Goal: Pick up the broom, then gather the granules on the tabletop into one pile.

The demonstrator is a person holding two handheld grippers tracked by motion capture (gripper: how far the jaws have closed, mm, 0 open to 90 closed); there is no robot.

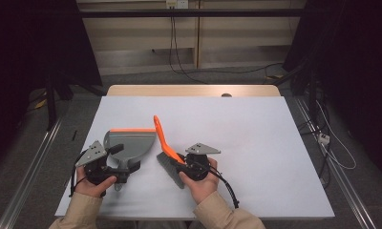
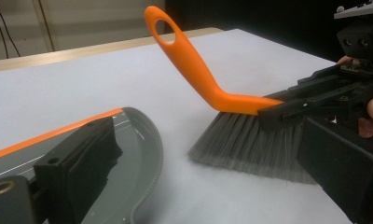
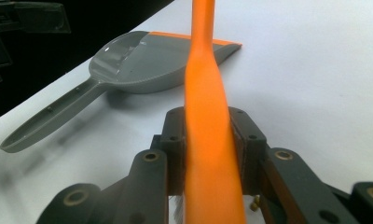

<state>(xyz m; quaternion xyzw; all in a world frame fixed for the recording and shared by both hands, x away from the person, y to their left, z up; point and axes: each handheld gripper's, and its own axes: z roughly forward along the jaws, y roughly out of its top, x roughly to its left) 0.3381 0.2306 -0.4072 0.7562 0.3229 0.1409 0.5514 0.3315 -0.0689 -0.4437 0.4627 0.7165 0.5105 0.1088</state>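
Gripping the orange plastic hand brush with grey bristles (image 1: 166, 148), the right gripper (image 1: 183, 161) is pinching the flat base of the brush's handle between its two black jaws; in the right gripper view the brush (image 3: 208, 121) is running straight up between the jaw pads, which are pressing on both of its sides. In the left gripper view the brush (image 2: 208, 88) is leaning with its looped handle end rising up and away, while its bristles are resting on the white table top (image 2: 250, 60) just beside the curved rim of the dustpan (image 2: 128, 154). The grey plastic dustpan with an orange lip strip (image 1: 129, 142) is lying flat on the table (image 1: 256, 133), to the left of the brush and close to it but not touching it. Its long grey handle is pointing back toward the person's side, as the right gripper view is showing, where the dustpan (image 3: 142, 63) is lying to the left of the brush handle. The left gripper (image 1: 113, 160) is sitting at the dustpan's handle, with one jaw over the pan's near edge in its own view and the other jaw well off to the side, so the jaws are standing spread; whether a jaw is touching the dustpan is hard to judge, though it appears to be hovering just above it. Both hands are entering from the near edge of the table, the right hand (image 1: 201, 183) and the left hand (image 1: 91, 186) each wrapped around a gripper body
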